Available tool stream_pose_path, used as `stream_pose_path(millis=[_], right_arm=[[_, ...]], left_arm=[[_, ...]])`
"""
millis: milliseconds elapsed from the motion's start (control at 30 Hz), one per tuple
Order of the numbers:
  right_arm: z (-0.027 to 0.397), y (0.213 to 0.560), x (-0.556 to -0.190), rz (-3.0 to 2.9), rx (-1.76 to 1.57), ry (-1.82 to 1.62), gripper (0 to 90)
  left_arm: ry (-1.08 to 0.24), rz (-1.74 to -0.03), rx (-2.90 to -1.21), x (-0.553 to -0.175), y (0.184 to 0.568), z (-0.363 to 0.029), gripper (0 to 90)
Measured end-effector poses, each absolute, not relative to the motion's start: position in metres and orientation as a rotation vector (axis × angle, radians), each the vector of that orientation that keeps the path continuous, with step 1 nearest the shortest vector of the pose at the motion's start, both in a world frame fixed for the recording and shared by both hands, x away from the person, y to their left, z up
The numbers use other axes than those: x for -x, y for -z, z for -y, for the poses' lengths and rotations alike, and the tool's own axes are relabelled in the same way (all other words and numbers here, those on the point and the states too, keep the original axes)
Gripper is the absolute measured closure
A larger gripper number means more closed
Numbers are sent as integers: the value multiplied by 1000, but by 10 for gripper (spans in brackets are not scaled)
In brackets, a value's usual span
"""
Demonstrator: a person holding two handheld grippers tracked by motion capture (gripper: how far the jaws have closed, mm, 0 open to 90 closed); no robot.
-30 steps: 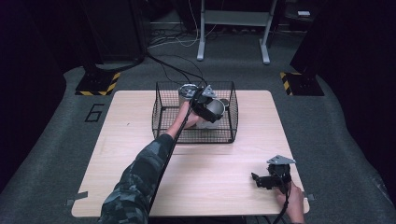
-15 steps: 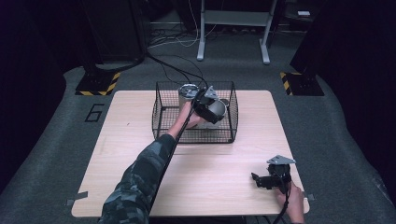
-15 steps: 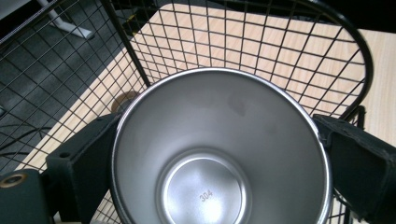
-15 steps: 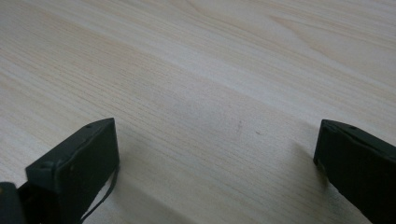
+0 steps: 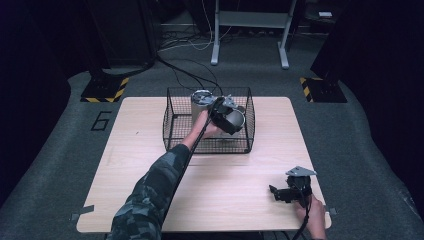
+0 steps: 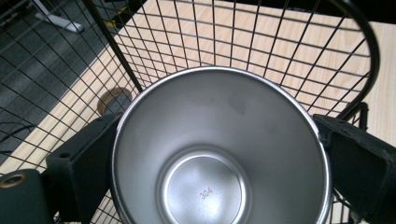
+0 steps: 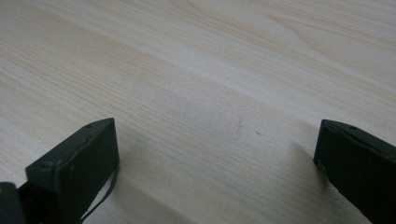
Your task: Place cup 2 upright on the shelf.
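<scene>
Wood table (image 5: 125, 165); left tongs (image 5: 231, 119) grip shiny steel cup (image 6: 219, 149), "304" stamped, in wire basket (image 5: 172, 131); right tongs (image 5: 281, 192) open.

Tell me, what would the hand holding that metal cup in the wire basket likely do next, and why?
Probably lift a little higher. The left gripper is shut on the steel cup, tilted, with the wire basket walls around it, so rising first would likely clear the rim without snagging the mesh.
</scene>
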State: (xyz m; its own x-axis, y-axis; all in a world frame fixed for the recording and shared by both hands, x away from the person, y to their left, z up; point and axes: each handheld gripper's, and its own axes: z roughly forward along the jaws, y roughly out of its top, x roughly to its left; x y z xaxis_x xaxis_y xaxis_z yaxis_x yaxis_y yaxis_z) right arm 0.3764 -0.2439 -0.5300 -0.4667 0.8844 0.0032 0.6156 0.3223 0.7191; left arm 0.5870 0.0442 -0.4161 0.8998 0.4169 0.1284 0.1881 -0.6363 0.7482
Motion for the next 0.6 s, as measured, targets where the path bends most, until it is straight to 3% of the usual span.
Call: stream_pose_path(millis=[600], right_arm=[[244,530,-377,-2198,-1327,-941,0]], left_arm=[[-328,-469,-2330,-595,428,-42,57]])
